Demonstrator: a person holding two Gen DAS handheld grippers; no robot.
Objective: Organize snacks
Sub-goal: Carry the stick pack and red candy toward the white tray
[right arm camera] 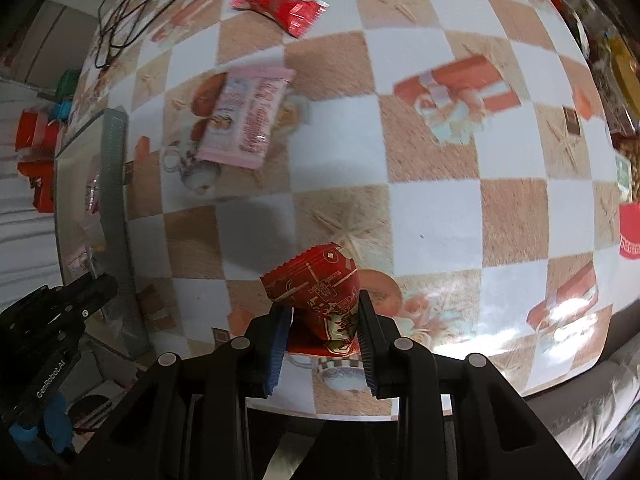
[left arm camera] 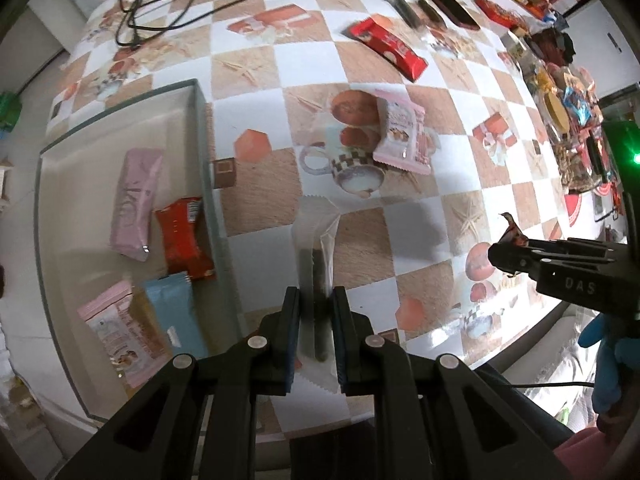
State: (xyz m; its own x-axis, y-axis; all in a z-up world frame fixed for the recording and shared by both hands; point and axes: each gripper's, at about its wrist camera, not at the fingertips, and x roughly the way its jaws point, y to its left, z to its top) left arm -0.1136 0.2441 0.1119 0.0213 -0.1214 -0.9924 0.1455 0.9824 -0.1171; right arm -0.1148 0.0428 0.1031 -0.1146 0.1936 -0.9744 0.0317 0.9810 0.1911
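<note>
Now, left wrist view: left gripper [left arm camera: 316, 320] pinches a clear crinkle-edged wrapper [left arm camera: 316, 240] holding a dark stick, just right of the grey tray [left arm camera: 200, 128].
Tray contents: pink, red and blue packets, print blurred.
Right wrist view: right gripper [right arm camera: 324, 332] pinches a glossy red packet [right arm camera: 316, 284], well right of the tray; writing unreadable.

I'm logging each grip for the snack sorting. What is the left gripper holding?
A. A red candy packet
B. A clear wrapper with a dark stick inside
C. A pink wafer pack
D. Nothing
B: the left gripper is shut on the clear-wrapped dark stick; the red packet is in the right gripper.
</note>
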